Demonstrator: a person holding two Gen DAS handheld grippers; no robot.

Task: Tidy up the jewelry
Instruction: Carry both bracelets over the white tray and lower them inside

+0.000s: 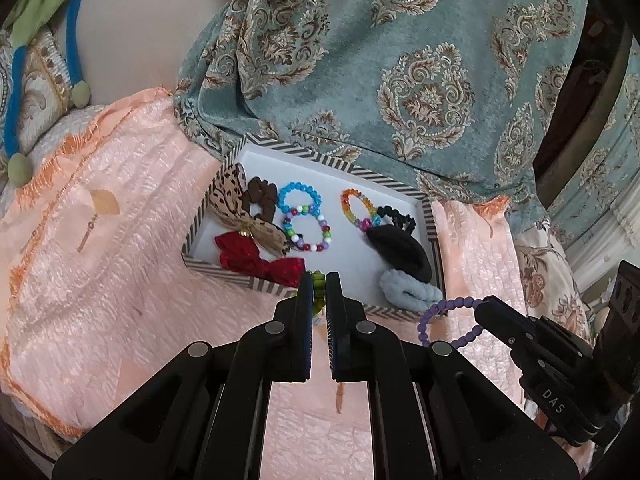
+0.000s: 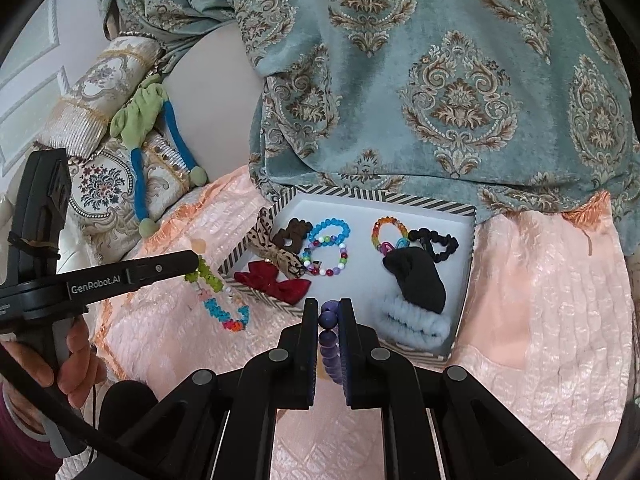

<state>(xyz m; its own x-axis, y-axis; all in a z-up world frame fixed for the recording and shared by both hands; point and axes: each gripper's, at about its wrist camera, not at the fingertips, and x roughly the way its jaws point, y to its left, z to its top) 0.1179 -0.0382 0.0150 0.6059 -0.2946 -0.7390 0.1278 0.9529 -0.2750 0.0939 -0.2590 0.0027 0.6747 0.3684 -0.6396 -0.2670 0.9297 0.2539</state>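
A striped-rim tray [image 1: 216, 270] [image 2: 466, 264] lies on a peach bedspread and holds bead bracelets [image 1: 306, 230] [image 2: 326, 256], bows and scrunchies. My left gripper [image 1: 319, 280] [image 2: 196, 266] is shut on a multicoloured bead string [image 2: 218, 300], whose green end [image 1: 319, 282] shows between the fingers, just in front of the tray's near edge. My right gripper [image 2: 330, 308] [image 1: 480, 308] is shut on a purple bead bracelet [image 2: 330, 336] [image 1: 440, 316], held over the tray's near rim beside a light blue scrunchie [image 1: 410, 292] [image 2: 416, 320].
A teal patterned curtain or blanket [image 1: 400, 60] [image 2: 440, 80] hangs behind the tray. Embroidered cushions and a green-and-blue fabric toy [image 2: 152, 128] [image 1: 44, 40] lie at the left. The peach bedspread [image 1: 100, 260] [image 2: 540, 300] surrounds the tray.
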